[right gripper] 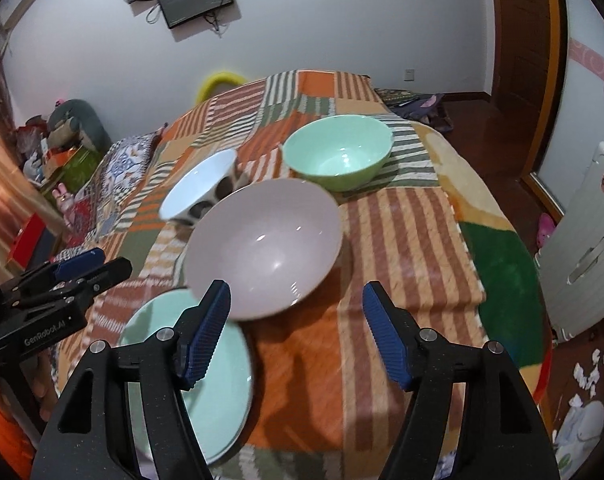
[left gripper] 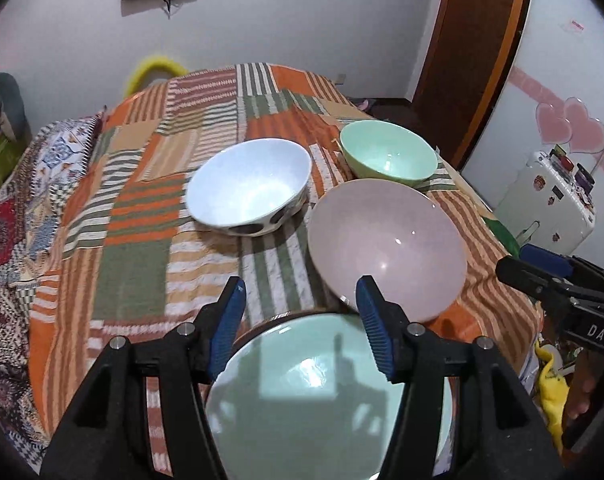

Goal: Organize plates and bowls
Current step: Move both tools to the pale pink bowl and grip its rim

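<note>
both grippers released: left gripper (left gripper: 299, 294) above the mint plate (left gripper: 326, 392), right gripper (right gripper: 295, 300) near the pink bowl (right gripper: 261, 244)

A mint plate (left gripper: 326, 400) is seen under the jaws; beyond them, a pink bowl (left gripper: 386, 244), a green bowl (left gripper: 388, 156) and a white, dark-spotted bowl (left gripper: 249, 188).

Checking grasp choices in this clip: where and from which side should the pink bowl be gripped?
Grip the pink bowl by its near rim, one pad inside and one outside, probably coming from the right tool's side. It sits upright with thin flaring walls, and its near right edge is clear, while the plate crowds its left.
</note>
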`<state>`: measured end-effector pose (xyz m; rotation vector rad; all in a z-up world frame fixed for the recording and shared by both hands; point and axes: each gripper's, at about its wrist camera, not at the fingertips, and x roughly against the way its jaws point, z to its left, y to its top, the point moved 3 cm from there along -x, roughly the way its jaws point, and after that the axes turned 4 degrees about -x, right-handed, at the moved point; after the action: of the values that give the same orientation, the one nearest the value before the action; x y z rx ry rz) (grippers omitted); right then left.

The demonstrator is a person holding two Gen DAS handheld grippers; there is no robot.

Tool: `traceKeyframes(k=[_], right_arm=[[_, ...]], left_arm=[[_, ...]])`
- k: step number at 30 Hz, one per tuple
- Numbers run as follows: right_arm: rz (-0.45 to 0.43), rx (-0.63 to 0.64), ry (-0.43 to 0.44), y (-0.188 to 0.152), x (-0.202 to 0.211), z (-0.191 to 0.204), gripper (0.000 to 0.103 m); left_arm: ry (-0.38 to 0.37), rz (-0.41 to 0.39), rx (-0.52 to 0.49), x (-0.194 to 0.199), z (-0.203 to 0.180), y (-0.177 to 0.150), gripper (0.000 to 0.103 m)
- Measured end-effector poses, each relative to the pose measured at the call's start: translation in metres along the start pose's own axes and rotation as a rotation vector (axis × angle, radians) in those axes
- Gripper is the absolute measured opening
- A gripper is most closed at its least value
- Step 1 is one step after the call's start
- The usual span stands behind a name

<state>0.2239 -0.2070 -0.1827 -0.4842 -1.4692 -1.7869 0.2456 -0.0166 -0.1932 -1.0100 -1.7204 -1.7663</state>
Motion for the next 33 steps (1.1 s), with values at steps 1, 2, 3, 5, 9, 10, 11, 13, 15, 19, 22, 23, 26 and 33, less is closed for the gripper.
traceKeyframes(k=[1,2,3,5,9,10,11,13,15,19,22,23,26,33], right_arm=[[0.003,0.001,-0.006,0.002,-0.005,-0.002,0.065],[0.007,0.003,-0.010,0.005,-0.009,-0.004,0.065],[0.012,0.003,-0.015,0.007,-0.014,-0.005,0.065],[0.020,0.009,-0.022,0.011,-0.022,-0.008,0.065],[0.041,0.014,-0.038,0.017,-0.038,-0.013,0.065],[0.048,0.011,-0.040,0.019,-0.043,-0.014,0.065],[0.051,0.008,-0.040,0.019,-0.044,-0.015,0.065],[0.058,0.003,-0.036,0.021,-0.049,-0.017,0.065],[0.068,-0.002,-0.029,0.022,-0.053,-0.018,0.065],[0.092,-0.004,-0.020,0.023,-0.062,-0.019,0.065],[0.101,0.001,-0.019,0.023,-0.067,-0.020,0.065],[0.101,-0.001,-0.019,0.023,-0.069,-0.020,0.065],[0.115,-0.011,-0.012,0.023,-0.074,-0.022,0.051],[0.163,-0.058,0.049,0.021,-0.084,-0.028,0.026]], left_arm=[[-0.004,0.009,0.001,-0.008,0.000,0.003,0.057],[-0.006,0.014,0.000,-0.012,-0.001,0.005,0.057],[-0.007,0.021,-0.001,-0.019,-0.002,0.007,0.057],[-0.006,0.035,-0.008,-0.032,-0.003,0.011,0.057],[-0.011,0.064,-0.014,-0.055,-0.004,0.014,0.057],[-0.015,0.072,-0.012,-0.060,-0.004,0.015,0.057],[-0.018,0.076,-0.010,-0.063,-0.004,0.016,0.057],[-0.023,0.087,-0.007,-0.073,-0.004,0.018,0.057],[-0.025,0.095,-0.004,-0.079,-0.003,0.019,0.057],[-0.024,0.108,-0.005,-0.091,-0.003,0.019,0.057],[-0.020,0.113,-0.005,-0.097,-0.003,0.019,0.057],[-0.022,0.116,-0.003,-0.099,-0.002,0.018,0.057],[-0.040,0.120,0.004,-0.103,-0.001,0.018,0.053],[-0.088,0.148,0.015,-0.112,-0.001,0.016,0.023]])
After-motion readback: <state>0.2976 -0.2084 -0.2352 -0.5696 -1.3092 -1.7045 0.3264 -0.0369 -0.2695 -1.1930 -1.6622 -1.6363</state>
